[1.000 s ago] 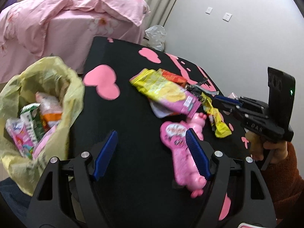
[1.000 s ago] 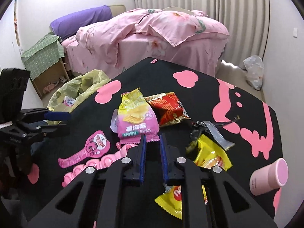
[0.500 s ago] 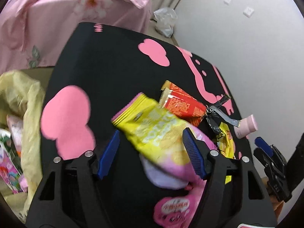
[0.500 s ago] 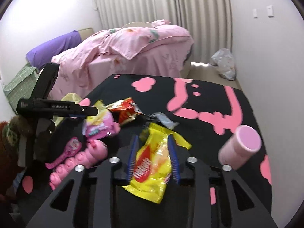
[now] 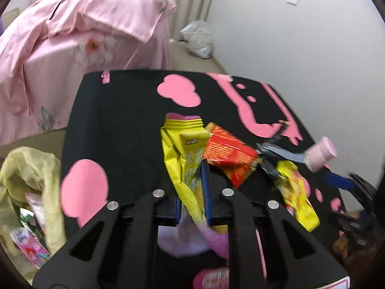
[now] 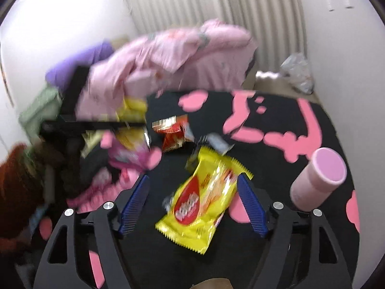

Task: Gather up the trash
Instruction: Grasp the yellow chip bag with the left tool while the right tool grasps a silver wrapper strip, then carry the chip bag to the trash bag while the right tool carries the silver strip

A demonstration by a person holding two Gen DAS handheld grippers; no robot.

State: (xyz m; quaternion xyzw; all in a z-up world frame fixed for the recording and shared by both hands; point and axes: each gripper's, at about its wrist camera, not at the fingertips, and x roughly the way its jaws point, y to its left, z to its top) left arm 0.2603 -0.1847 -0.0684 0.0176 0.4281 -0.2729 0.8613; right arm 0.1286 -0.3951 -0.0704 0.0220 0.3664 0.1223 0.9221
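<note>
My left gripper (image 5: 192, 192) is shut on a yellow and pink chip bag (image 5: 182, 154), which stands crumpled between the blue pads above the black table (image 5: 115, 120). A red snack packet (image 5: 228, 154) lies just right of it. My right gripper (image 6: 192, 200) is open, its blue pads on either side of a yellow snack wrapper (image 6: 202, 197) lying flat on the table. That wrapper also shows in the left wrist view (image 5: 296, 192). The yellow trash bag (image 5: 31, 183) hangs at the table's left edge with wrappers inside.
A pink cup (image 6: 317, 180) lies on its side at the right of the table. A grey torn wrapper (image 5: 276, 151) lies beside the red packet. A pink toy (image 6: 96, 187) lies at the left. A pink bed (image 5: 84, 36) stands beyond the table.
My left gripper has closed on the yellow and pink chip bag. My right gripper has opened wide around the yellow wrapper, which now lies flat on the table.
</note>
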